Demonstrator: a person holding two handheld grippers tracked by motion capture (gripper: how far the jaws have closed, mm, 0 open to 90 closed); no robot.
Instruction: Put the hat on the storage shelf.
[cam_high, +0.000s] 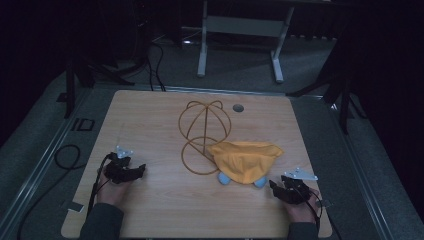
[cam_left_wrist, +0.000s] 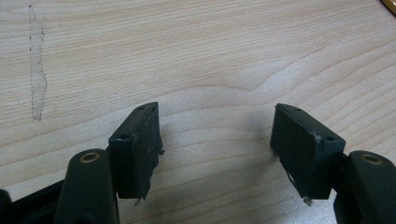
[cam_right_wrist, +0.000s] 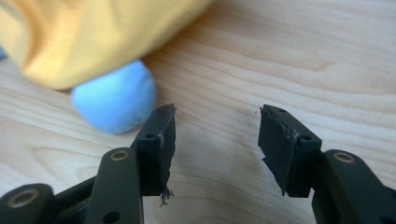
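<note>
An orange-yellow cloth hat (cam_high: 246, 159) lies on the wooden table (cam_high: 150, 120), right of centre, with two light blue pompoms (cam_high: 259, 182) peeking out at its near edge. A thin yellow wire frame (cam_high: 205, 125) stands just behind and left of it. My right gripper (cam_high: 274, 186) rests open on the table just right of the hat; in the right gripper view the blue pompom (cam_right_wrist: 114, 102) sits just beyond the left jaw under the hat (cam_right_wrist: 93, 32). My left gripper (cam_high: 141, 170) lies open at the table's left, with bare wood between its pads (cam_left_wrist: 140, 149).
A round grommet hole (cam_high: 238, 107) sits near the table's far edge. Cables (cam_high: 67, 155) trail on the floor at left. A metal table base (cam_high: 240, 45) stands beyond the table. A pale scuff mark (cam_left_wrist: 37, 79) shows on the wood.
</note>
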